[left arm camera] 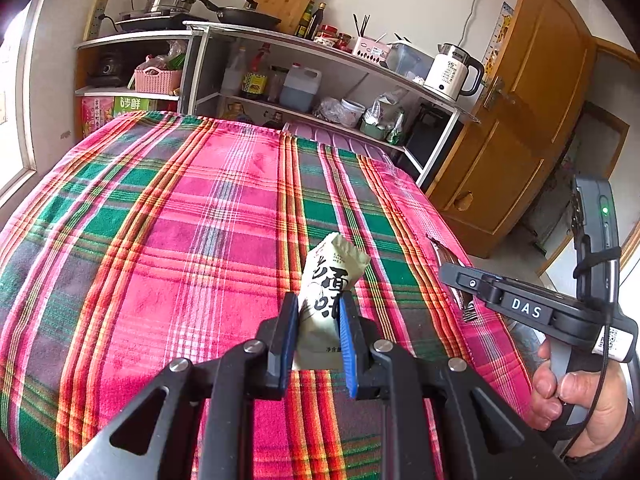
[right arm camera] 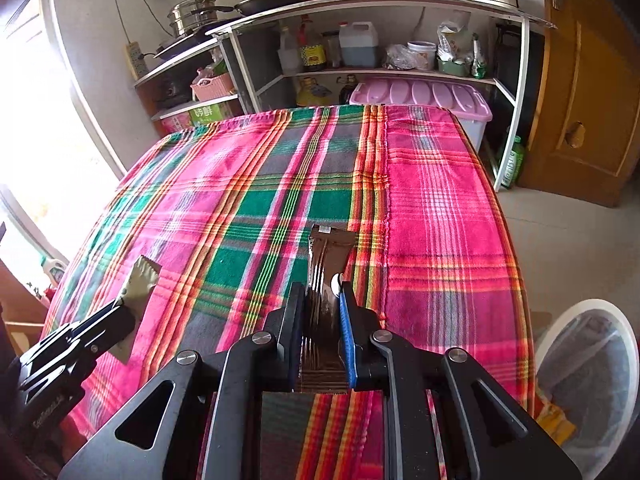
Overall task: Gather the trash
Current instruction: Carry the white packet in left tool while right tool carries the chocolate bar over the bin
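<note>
My left gripper (left arm camera: 318, 308) is shut on a cream snack wrapper (left arm camera: 330, 276) with black lettering, held upright above the plaid tablecloth (left arm camera: 180, 220). The same wrapper (right arm camera: 138, 280) and left gripper (right arm camera: 116, 312) show at the lower left of the right wrist view. My right gripper (right arm camera: 320, 296) is shut on a brown foil wrapper (right arm camera: 328, 256), which sticks out forward between the pads over the tablecloth (right arm camera: 440, 220). In the left wrist view the right gripper (left arm camera: 452, 276) reaches in from the right, held by a hand (left arm camera: 572, 400).
A white bin (right arm camera: 592, 364) lined with a clear bag stands on the floor at the table's right edge. Behind the table are shelves (right arm camera: 380, 4) with pans, bottles and a kettle (left arm camera: 450, 70), a pink-lidded box (right arm camera: 424, 94), and a wooden door (left arm camera: 520, 112) at the right.
</note>
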`<action>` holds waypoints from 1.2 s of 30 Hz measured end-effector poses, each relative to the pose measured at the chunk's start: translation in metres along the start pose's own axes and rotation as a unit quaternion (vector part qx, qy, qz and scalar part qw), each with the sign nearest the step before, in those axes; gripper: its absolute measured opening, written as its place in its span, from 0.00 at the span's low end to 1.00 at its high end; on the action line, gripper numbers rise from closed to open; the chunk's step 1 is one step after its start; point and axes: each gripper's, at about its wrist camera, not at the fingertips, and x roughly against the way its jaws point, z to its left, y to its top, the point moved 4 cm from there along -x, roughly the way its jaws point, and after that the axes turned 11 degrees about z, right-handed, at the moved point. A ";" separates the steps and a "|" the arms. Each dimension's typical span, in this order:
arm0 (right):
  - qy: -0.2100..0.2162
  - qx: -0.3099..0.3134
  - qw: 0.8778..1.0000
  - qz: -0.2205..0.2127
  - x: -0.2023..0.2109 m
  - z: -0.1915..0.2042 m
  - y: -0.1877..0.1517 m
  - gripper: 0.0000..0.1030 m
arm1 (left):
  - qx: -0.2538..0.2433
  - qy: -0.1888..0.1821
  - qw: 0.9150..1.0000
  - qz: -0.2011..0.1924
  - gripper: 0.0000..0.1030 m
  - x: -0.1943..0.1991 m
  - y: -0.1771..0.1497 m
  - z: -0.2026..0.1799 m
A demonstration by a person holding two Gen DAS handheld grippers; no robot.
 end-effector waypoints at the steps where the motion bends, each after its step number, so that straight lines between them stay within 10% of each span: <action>1: 0.004 -0.002 1.000 -0.003 0.005 -0.001 -0.003 0.17 | -0.001 0.001 1.000 -0.002 0.20 0.003 -0.001 -0.002; 36: 0.004 -0.089 0.993 -0.083 0.105 -0.116 -0.088 0.17 | -0.115 -0.045 0.992 -0.001 0.20 0.012 -0.029 -0.157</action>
